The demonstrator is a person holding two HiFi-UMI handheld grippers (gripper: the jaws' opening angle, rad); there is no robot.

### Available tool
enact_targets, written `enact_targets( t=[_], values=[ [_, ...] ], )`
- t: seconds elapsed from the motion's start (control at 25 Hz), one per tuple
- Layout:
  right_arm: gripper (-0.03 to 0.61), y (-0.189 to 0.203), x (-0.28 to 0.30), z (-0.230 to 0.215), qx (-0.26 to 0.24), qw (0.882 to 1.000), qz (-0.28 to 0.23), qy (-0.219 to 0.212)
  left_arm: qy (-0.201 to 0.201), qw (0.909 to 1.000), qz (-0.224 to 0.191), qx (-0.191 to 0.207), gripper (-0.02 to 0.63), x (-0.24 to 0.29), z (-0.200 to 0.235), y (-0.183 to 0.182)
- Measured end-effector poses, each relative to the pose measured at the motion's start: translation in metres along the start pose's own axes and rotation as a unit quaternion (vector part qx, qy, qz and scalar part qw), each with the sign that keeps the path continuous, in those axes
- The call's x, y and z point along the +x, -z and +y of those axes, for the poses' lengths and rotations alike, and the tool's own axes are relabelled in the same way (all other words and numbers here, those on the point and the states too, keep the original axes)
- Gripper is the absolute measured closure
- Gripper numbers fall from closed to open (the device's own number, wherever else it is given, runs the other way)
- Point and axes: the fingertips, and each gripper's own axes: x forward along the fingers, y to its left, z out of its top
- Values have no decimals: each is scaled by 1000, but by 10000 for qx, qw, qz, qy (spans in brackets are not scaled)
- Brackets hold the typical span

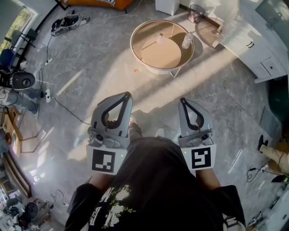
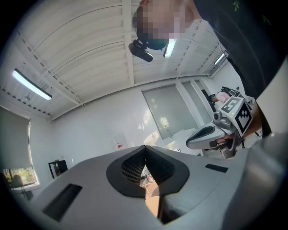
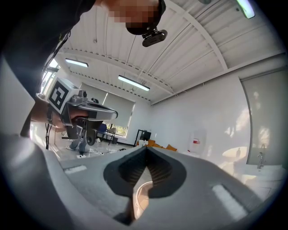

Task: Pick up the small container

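A round wooden table stands on the floor ahead of me. On it are a small clear container and a clear bottle. My left gripper and right gripper are held side by side near my body, well short of the table, both pointing toward it. Each has its jaws shut tip to tip with nothing between them. In the left gripper view the jaws meet, and a sliver of the table shows below. The right gripper view shows the same closed tips over the table rim.
Grey marble floor lies between me and the table. Cables and a power strip run along the left. A white cabinet stands at the right, a small bin behind the table, and cluttered equipment at the far left.
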Motion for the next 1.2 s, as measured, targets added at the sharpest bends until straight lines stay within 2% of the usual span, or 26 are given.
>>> enact_targets(
  t=[0.32, 0.56, 0.84, 1.2],
  values=[
    [583, -25, 54, 34, -48, 9994, -284, -210, 104, 9999, 16, -90, 601, -7, 60, 20],
    [583, -32, 97, 53, 6, 9994, -208, -261, 677, 9966, 144, -448, 601, -3, 93, 43],
    [583, -35, 148, 88, 57, 9993, -204, -321, 1000, 9939, 74, -466, 601, -14, 134, 66],
    [583, -35, 201, 137, 201, 9996, -155, -112, 1450, 9887, 181, -346, 601, -32, 182, 105]
  ],
)
